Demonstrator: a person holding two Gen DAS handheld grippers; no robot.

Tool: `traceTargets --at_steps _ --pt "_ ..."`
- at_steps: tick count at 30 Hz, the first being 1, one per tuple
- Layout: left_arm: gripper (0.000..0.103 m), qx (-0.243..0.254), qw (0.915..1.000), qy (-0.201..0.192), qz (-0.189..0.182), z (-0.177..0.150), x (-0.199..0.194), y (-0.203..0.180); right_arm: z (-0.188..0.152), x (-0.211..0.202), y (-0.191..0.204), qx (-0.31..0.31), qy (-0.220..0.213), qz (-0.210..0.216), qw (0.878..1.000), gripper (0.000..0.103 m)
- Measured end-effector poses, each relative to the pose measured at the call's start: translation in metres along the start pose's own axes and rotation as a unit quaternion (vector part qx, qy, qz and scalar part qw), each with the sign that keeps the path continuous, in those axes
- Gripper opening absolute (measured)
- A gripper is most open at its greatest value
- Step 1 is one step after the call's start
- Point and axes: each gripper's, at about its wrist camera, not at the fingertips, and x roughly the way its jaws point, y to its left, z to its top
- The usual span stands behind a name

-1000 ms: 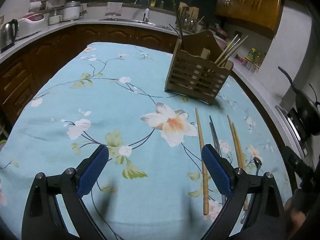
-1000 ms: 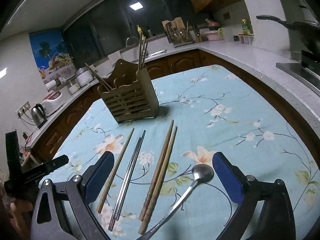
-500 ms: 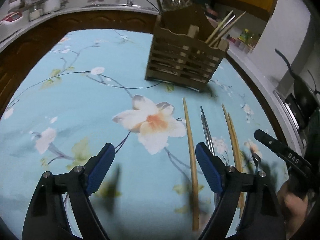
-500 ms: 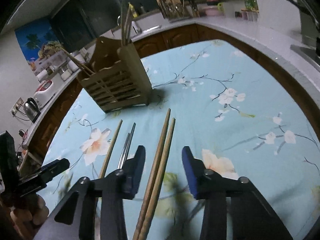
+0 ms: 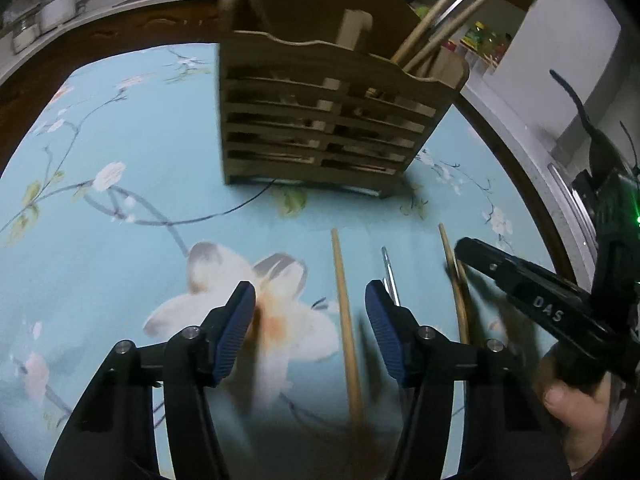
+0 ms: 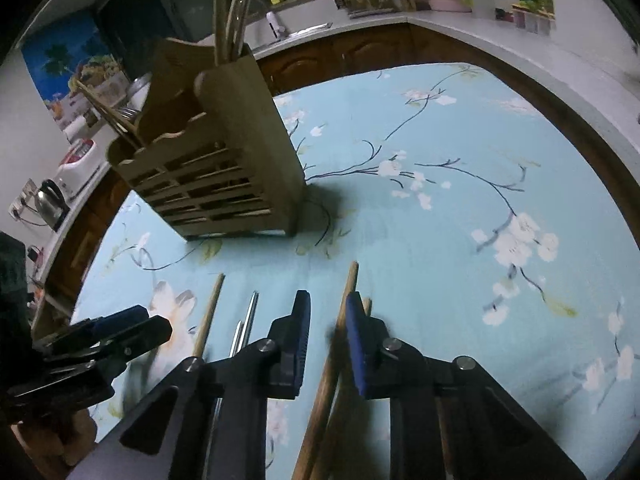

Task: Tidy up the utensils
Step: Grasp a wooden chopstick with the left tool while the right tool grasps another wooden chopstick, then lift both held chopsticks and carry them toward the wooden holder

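The left gripper (image 5: 310, 332), black-armed with ribbed blue pads, hung low over the pale blue floral tablecloth (image 5: 120, 216), its jaws about half spread and closing. A single light wooden chopstick (image 5: 346, 320) lay on the cloth between them, nearer the right-hand pad, and neither pad pressed on it. A pair of thin metal chopsticks (image 5: 390, 276) lay just beyond that pad's outer side. The right gripper (image 6: 328, 336), of the same build, had its jaws drawn down to a narrow gap and closing. One of the pair of darker brown wooden chopsticks (image 6: 340, 328) ran up through that gap, with the blue right-hand pad (image 6: 356, 344) against it or very close; the left pad stood a little apart from it, so the grip did not look complete. The second stick of the pair showed just beyond the right-hand pad. All these utensils lay on the cloth in rough parallel, pointing toward the slatted wooden utensil holder (image 6: 212, 168), which stood upright farther back on the table with several chopsticks already leaning out of its compartments. A hand (image 5: 576, 416) showed beneath the right gripper in the left wrist view.
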Motion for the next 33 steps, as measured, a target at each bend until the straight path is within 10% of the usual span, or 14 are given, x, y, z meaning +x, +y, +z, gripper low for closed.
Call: traceTargets --at_steps 17,20,33 --pt "0.042 0.056 0.9978 0.012 0.033 0.008 0.034 -0.015 0.01 0.031 0.001 -0.017 0.025 -0.009 1.0 0.017" --pt "0.02 0.095 0.994 0.001 0.053 0.003 0.035 -0.025 0.009 0.031 0.004 -0.031 0.027 -0.027 0.999 0.009" --pt "0.004 0.047 0.9982 -0.03 -0.024 -0.007 -0.027 0.0 -0.004 -0.037 0.015 0.013 -0.029 0.06 0.998 0.006"
